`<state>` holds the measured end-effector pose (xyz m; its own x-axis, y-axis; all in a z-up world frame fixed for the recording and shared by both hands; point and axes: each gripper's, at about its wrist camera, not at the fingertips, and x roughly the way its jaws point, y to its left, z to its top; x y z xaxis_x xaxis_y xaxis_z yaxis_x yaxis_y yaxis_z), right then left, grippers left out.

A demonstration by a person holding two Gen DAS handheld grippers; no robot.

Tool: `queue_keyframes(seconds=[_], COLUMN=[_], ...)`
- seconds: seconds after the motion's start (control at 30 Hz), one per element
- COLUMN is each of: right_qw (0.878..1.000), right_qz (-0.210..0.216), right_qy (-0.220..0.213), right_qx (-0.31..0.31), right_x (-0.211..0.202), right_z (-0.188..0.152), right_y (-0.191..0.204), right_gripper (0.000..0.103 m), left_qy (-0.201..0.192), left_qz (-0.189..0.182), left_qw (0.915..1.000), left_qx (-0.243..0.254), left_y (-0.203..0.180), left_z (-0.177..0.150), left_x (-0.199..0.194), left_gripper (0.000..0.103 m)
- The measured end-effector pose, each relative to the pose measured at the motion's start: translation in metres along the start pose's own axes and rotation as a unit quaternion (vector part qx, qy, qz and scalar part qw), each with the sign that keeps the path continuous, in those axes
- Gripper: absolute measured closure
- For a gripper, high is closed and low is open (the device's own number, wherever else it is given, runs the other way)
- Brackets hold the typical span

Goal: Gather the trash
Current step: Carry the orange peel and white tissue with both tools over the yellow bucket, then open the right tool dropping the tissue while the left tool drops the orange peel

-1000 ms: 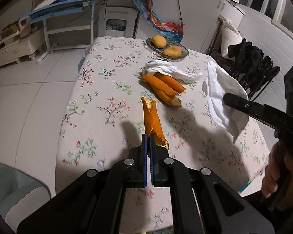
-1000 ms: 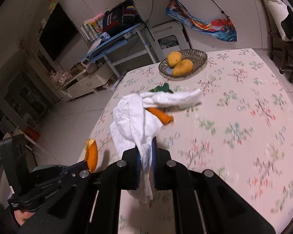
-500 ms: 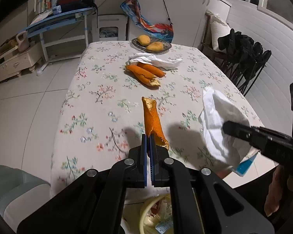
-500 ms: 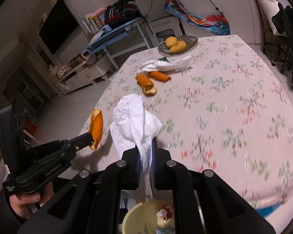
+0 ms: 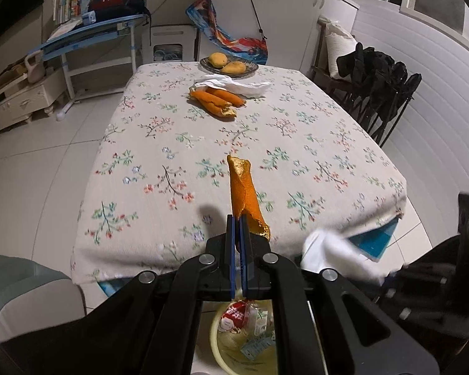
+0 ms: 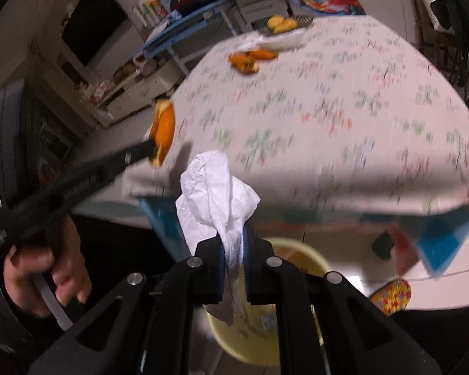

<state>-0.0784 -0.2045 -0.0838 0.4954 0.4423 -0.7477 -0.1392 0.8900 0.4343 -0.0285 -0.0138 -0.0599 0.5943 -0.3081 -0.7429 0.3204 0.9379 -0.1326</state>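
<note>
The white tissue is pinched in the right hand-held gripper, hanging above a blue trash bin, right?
Almost: the trash bin is yellow, not blue. The right wrist view shows the white tissue pinched in the right hand-held gripper, hanging above it.

Black hand-held gripper point(image 5: 237, 218), blue finger pads, silver screws, bare-skinned hand point(image 6: 43, 268)

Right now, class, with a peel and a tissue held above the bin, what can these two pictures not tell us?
- Yellow bin, left wrist view: the gripper body covers most of it, so how full it is stays unknown.
- Bin contents, right wrist view: the white tissue and the fingers hide them.
- Tablecloth pattern, right wrist view: motion blur.
- Orange peel, left wrist view: its clamped end sits hidden between the fingers.
</note>
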Motion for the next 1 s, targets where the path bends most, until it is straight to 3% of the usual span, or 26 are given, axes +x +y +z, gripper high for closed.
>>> queue_keyframes(seconds=[0.27,0.37,0.47,0.63,0.7,1.0], right_qw=[0.994,0.992,0.992,0.994,0.995,0.993], right_qz=[-0.037,-0.049,-0.053,-0.059,-0.061,-0.072], right_qy=[0.102,0.116,0.114,0.091,0.070,-0.050], right_qx=[-0.013,-0.005,0.006,0.018,0.027,0.079], right_x=[0.039,0.043,0.041,0.032,0.025,-0.017], right_z=[-0.028,-0.032,-0.036,-0.035,-0.032,-0.019], right_y=[0.002,-0.002,-0.006,-0.009,-0.010,-0.026], right_gripper=[0.089,0.070,0.064,0.053,0.044,0.033], left_qy=[0.005,0.009,0.014,0.026,0.030,0.089], left_qz=[-0.010,-0.014,-0.018,-0.025,-0.028,-0.048], left_qw=[0.9999,0.9999,0.9997,0.9993,0.9991,0.9938], left_qx=[-0.002,0.000,0.003,0.010,0.014,0.046], left_y=[-0.008,-0.010,-0.014,-0.022,-0.025,-0.049], left_z=[-0.016,-0.023,-0.029,-0.040,-0.044,-0.074], left_x=[-0.007,-0.009,-0.010,-0.010,-0.009,0.003], left_gripper=[0.100,0.099,0.099,0.099,0.099,0.099])
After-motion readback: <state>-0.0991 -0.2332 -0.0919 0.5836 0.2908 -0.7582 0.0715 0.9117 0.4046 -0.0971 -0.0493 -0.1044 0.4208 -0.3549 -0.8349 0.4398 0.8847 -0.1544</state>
